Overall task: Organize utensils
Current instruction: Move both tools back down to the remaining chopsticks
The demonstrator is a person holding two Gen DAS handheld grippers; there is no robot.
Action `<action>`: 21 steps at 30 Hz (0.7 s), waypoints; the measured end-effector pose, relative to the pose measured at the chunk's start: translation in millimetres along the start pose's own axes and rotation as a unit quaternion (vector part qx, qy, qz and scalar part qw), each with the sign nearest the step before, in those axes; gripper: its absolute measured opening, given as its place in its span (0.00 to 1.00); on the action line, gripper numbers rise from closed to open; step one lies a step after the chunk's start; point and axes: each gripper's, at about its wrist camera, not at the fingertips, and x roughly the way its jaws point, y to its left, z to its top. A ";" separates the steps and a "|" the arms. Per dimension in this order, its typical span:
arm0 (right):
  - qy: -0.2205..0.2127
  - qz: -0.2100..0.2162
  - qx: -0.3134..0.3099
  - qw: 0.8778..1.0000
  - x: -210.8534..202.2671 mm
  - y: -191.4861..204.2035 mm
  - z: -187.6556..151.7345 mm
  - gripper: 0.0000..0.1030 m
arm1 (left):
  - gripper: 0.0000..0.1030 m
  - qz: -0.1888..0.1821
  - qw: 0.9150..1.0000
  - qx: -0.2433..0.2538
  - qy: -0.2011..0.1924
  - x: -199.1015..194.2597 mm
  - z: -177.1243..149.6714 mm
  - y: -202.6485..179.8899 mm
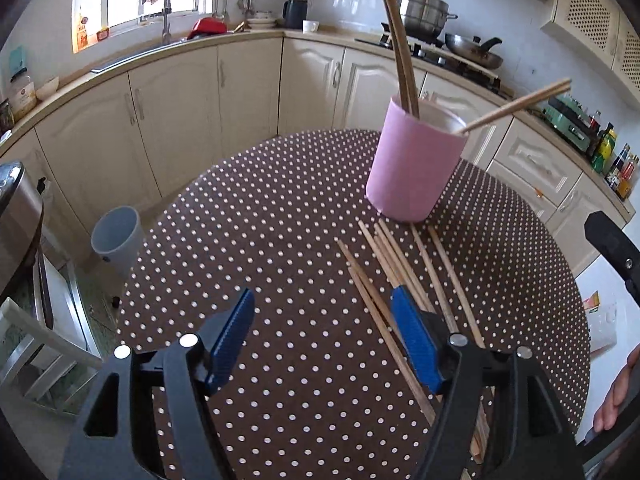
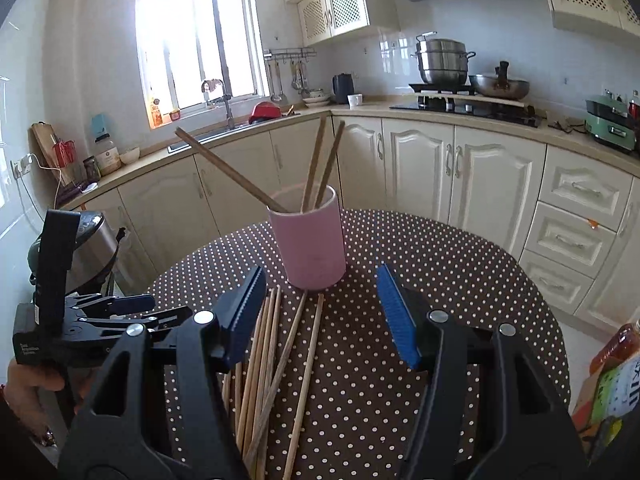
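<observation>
Round counter (image 1: 280, 208) with a brown polka-dot cloth. Pink cup (image 1: 414, 168) stands upright toward the far side, three chopsticks already in it, leaning out over the rim. Loose chopsticks (image 1: 400, 272) lie in a fan on the cloth just near of the cup, tips almost touching its base. Left gripper (image 1: 324, 312): jaws wide, nothing between them, right jaw over the left edge of the pile. Right gripper (image 2: 320, 304): jaws moderately wide, empty, straddling the right part of the pile. Grey bin (image 1: 118, 240) on the floor far left, well apart. Packets (image 2: 612, 384) at the right edge. Cup sits right behind the pile.
</observation>
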 end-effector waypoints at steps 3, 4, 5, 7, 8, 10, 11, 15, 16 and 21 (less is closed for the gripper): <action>0.022 0.001 0.014 1.000 13.2 -9.3 -12.6 0.56 | 0.68 0.003 1.000 0.011 0.023 17.6 -9.2 -11.6; 0.030 0.002 0.018 0.999 17.9 -12.0 -16.6 0.56 | 0.68 0.004 0.999 0.013 0.029 22.0 -10.6 -15.6; 0.034 0.002 0.020 0.999 20.2 -14.5 -20.7 0.56 | 0.68 0.004 0.999 0.016 0.037 27.4 -13.4 -17.9; 0.043 0.005 0.026 0.999 25.4 -18.7 -26.4 0.56 | 0.68 0.006 0.998 0.022 0.050 34.3 -17.3 -22.4; 0.045 0.006 0.027 0.999 26.1 -19.3 -28.5 0.56 | 0.68 0.013 0.998 0.031 0.055 38.1 -20.0 -24.5; 0.051 0.008 0.029 0.998 30.0 -20.6 -31.0 0.56 | 0.68 0.019 0.998 0.039 0.050 41.2 -22.7 -26.8; 0.054 0.009 0.030 0.998 32.6 -21.5 -31.8 0.56 | 0.68 0.020 0.998 0.042 0.050 41.9 -23.0 -26.9; 0.068 0.013 0.031 0.997 44.8 -23.4 -32.4 0.56 | 0.68 0.027 0.997 0.042 0.057 45.6 -21.2 -23.7; 0.073 0.014 0.030 0.997 47.9 -22.7 -32.4 0.56 | 0.68 0.034 0.997 0.046 0.056 46.4 -21.8 -23.9; 0.112 0.007 0.008 0.994 70.3 -14.5 -35.8 0.56 | 0.68 0.048 0.996 0.058 0.053 47.6 -21.9 -25.4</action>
